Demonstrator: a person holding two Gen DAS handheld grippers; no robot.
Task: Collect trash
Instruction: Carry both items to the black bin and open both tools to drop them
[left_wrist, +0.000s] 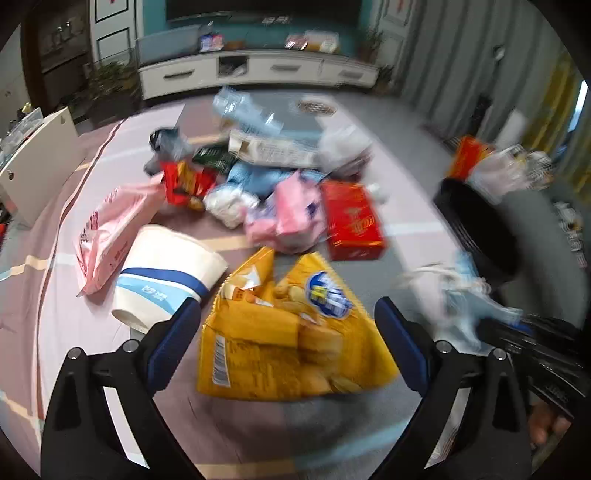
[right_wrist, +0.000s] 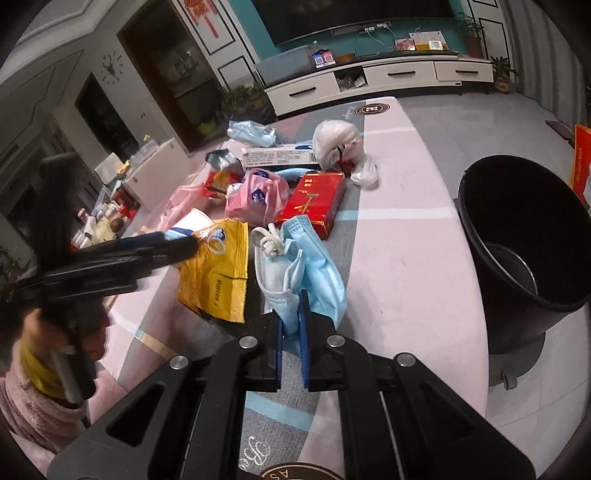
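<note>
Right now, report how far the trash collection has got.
Done: nothing that shows; the black bin looks empty. In hand: the right gripper is clamped on a blue face mask; the left gripper hangs open over the yellow snack bag. Left: that bag, the red box, paper cup, pink bags and the rest of the pile.

Home living room, wall television (right_wrist: 351, 14), white media console (right_wrist: 380, 79), houseplants (right_wrist: 240, 98)

White TV cabinet (right_wrist: 384, 75), dark television (right_wrist: 351, 14), potted plant (right_wrist: 471, 31), wall clock (right_wrist: 112, 66)
</note>
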